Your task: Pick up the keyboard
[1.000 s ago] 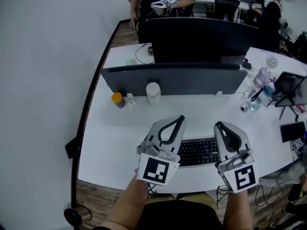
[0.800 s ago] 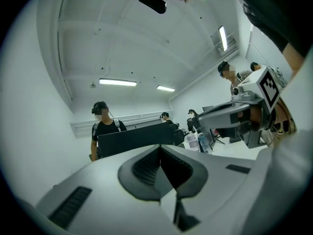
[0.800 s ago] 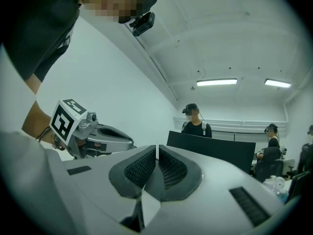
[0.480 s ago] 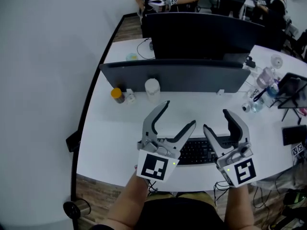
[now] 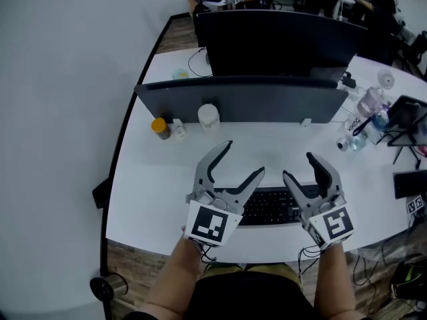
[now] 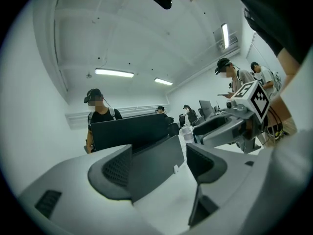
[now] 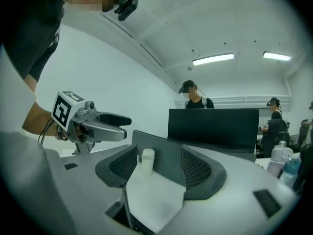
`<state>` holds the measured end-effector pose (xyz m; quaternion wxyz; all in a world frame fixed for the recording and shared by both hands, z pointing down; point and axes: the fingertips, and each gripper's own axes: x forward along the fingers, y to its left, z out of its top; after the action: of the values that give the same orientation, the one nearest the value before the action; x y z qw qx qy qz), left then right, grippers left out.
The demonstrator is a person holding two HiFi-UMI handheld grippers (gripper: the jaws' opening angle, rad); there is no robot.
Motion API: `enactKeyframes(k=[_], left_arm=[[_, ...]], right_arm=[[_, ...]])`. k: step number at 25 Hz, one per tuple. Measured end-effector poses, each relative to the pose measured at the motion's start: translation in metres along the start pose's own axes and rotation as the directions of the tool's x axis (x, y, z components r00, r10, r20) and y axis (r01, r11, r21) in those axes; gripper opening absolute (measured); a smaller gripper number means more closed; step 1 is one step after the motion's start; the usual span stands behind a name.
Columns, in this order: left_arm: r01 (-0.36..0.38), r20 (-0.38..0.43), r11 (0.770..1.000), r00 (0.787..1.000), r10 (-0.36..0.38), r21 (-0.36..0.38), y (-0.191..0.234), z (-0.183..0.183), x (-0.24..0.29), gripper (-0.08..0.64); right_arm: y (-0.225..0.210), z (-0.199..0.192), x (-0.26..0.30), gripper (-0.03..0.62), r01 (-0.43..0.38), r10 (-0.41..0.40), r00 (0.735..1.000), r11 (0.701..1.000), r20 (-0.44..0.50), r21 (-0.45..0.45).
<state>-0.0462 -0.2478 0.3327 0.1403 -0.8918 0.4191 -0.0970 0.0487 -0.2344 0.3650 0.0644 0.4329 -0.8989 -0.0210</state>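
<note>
A black keyboard (image 5: 270,207) lies on the white desk (image 5: 153,179) near its front edge, partly hidden under both grippers. My left gripper (image 5: 243,159) hovers over the keyboard's left end, open, nothing between its fingers (image 6: 115,173). My right gripper (image 5: 299,166) is over the keyboard's right end, its jaws opening, with nothing between the pads (image 7: 198,170). In the left gripper view the right gripper (image 6: 220,131) shows to the right. The right gripper view shows the left gripper (image 7: 98,121) to its left. Both point level toward the grey partition.
A grey partition (image 5: 240,102) crosses the desk, with a dark monitor (image 5: 280,42) behind it. A white container (image 5: 208,115) and an orange-lidded jar (image 5: 159,127) stand before the partition. Bottles (image 5: 367,105) and gadgets crowd the right end. People stand at the far desks.
Both grippers were shut a second ago and now stand wide open. Both hands have sunk a little toward the keyboard, the right one more.
</note>
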Motion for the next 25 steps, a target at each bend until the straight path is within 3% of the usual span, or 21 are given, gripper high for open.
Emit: enactKeyframes(k=[4, 7, 13, 25], left_arm=[[-0.004, -0.081, 0.999, 0.997, 0.000, -0.050, 0.000, -0.036, -0.001, 0.350], [-0.016, -0.158, 0.997, 0.987, 0.003, -0.081, -0.003, -0.066, -0.006, 0.350], [-0.034, -0.235, 0.989, 0.972, -0.001, -0.145, -0.007, -0.109, -0.012, 0.350], [-0.090, -0.444, 0.975, 0.896, -0.010, -0.203, -0.011, -0.203, -0.052, 0.350]], right_arm=[[-0.010, -0.028, -0.001, 0.256, 0.011, -0.006, 0.997, 0.998, -0.074, 0.061], [-0.017, -0.043, -0.002, 0.256, 0.017, -0.011, 0.995, 0.998, -0.099, 0.058], [-0.029, -0.074, -0.004, 0.256, 0.032, -0.017, 0.986, 0.995, -0.166, 0.090], [-0.050, -0.180, -0.040, 0.255, 0.081, -0.026, 0.912, 0.990, -0.409, 0.117]])
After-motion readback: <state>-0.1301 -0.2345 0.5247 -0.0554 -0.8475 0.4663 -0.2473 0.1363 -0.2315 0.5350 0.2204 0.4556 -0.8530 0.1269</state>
